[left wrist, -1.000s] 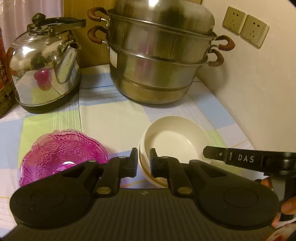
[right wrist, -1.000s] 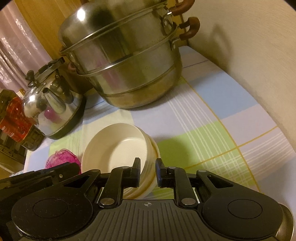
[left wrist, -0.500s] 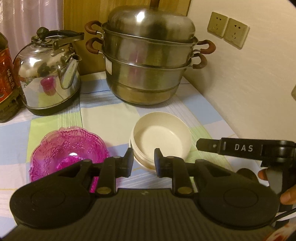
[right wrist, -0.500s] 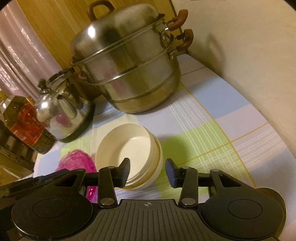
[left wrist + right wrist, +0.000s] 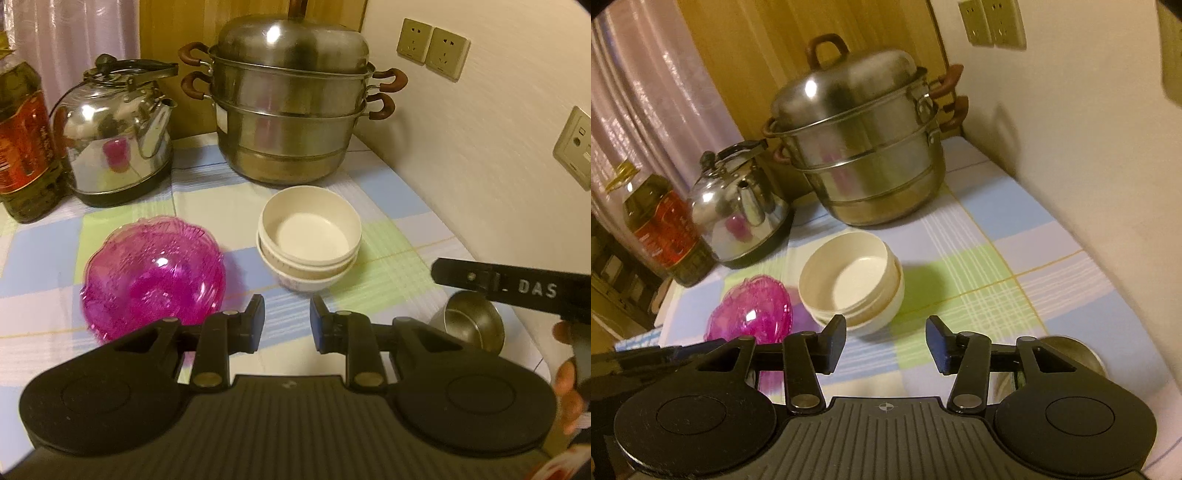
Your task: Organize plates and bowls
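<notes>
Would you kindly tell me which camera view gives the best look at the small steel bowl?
The left wrist view: the small steel bowl shows its open mouth and inner wall beside the gripper body. In the right wrist view only a sliver of its rim peeks out behind the gripper linkage.

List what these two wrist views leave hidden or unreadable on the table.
- Steel cup: in the right wrist view, mostly behind that claw's own arm; contents unseen.
- Cream bowl stack: lower bowls show only as rims, the count is unsure, and the bottom bowl's pattern is too small.
- Oil bottle: cut by the left wrist view's edge, label unreadable.
- Pink glass bowl: near side behind the claw bodies.
</notes>
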